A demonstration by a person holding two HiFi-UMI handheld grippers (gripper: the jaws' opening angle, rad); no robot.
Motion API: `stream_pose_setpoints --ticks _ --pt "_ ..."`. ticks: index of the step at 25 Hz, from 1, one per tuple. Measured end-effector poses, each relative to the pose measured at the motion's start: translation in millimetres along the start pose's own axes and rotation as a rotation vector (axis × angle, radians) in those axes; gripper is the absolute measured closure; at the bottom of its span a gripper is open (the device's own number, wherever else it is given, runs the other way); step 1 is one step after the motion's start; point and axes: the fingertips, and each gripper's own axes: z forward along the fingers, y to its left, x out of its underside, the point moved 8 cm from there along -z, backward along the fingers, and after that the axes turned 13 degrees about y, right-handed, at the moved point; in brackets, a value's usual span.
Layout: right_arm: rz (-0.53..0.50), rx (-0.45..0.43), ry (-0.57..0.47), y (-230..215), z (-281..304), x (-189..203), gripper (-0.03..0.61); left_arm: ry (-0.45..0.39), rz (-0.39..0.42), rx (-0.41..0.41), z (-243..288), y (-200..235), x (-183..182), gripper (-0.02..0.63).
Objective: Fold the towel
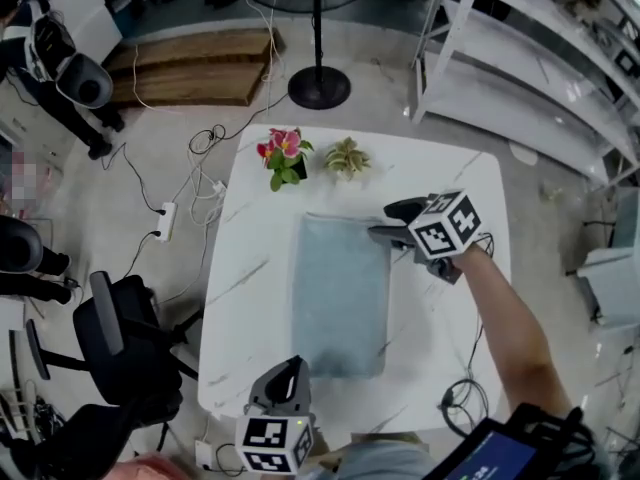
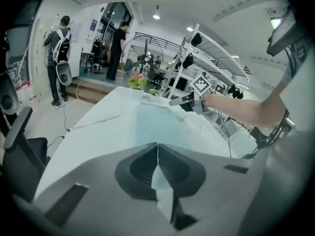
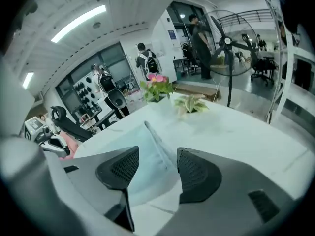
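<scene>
On the white tabletop below me, the pale blue towel lies flat as a long rectangle. It runs from the near edge towards the far one, roughly in the middle of the surface.

My left claw sits at the towel's near end, by its left corner. Its jaws are pressed together tip to tip, with no gap between them. I cannot tell whether any cloth is caught between the tips.

My right claw is over the far right corner of the towel. Its jaws are spread as wide as they go, and the dark ribbed pads grip nothing. Through the gap I see the towel's edge lying on the tabletop below, clear of both pads.

Beyond the towel, at the far edge of the tabletop, a pot of pink flowers stands beside a small green plant.
</scene>
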Motion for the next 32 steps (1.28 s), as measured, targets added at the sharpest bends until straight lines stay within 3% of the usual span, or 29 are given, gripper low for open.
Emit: stream_pose_setpoints --ticks 6,14,20,23,26,32 --pt "0.087 -0.113 0.075 -13.3 23.2 25.4 0.273 0.048 0.042 0.095 35.6 -27.9 -12.5 0.604" --pt "0.137 -0.291 0.129 -18.5 44.4 2.8 0.275 0.086 0.036 0.117 53.7 -29.8 -18.5 0.604" --pt "0.124 -0.341 0.218 -21.9 56.6 -1.2 0.426 0.080 0.034 0.117 57.7 -28.4 -25.4 0.604" --pt "0.125 -0.372 0.177 -20.3 50.9 -2.2 0.479 0.067 0.028 0.111 53.7 -29.0 -28.7 0.604" --pt "0.112 -0.376 0.115 -16.1 38.0 -4.8 0.493 0.045 0.014 0.097 47.5 -26.1 -29.8 0.604" --pt "-0.019 -0.354 -0.002 19.6 1.2 -18.5 0.505 0.001 0.001 0.078 24.4 -19.9 -19.6 0.604"
